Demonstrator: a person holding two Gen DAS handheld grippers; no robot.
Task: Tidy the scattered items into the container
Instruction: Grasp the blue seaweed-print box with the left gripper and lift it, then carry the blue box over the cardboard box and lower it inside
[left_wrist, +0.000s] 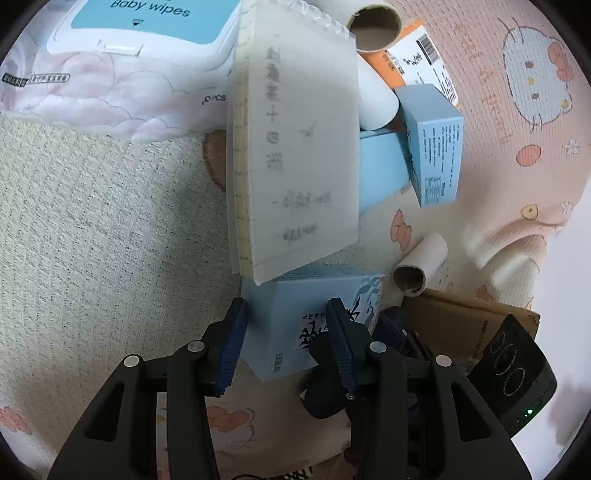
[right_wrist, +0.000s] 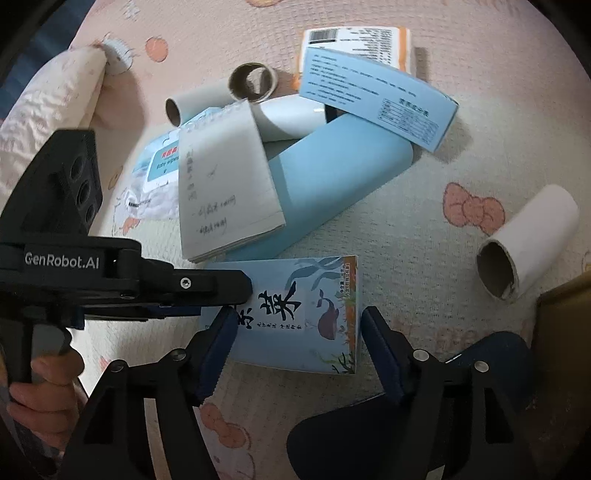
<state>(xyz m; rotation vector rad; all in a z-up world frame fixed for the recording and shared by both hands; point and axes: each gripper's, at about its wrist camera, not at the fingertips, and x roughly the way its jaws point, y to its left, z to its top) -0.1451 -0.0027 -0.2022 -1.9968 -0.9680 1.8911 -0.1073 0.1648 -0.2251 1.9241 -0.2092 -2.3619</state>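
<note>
A light-blue box with black calligraphy (left_wrist: 317, 321) (right_wrist: 295, 314) lies on the patterned bed sheet. My left gripper (left_wrist: 288, 347) is open, its fingers on either side of one end of the box. My right gripper (right_wrist: 299, 354) is open above the box's near edge, fingers wider than the box. The left gripper's finger (right_wrist: 207, 284) shows at the box's left edge in the right wrist view. A spiral notepad (left_wrist: 299, 140) (right_wrist: 225, 184) leans on a long blue box (right_wrist: 325, 184) just beyond.
A baby wipes pack (left_wrist: 122, 55) (right_wrist: 159, 173) lies far left. Cardboard tubes (right_wrist: 528, 240) (left_wrist: 421, 266) (right_wrist: 255, 81) lie around. A blue printed box (right_wrist: 376, 96) and an orange packet (right_wrist: 369, 40) sit at the back. A brown cardboard container (left_wrist: 461, 321) (right_wrist: 565, 332) stands at right.
</note>
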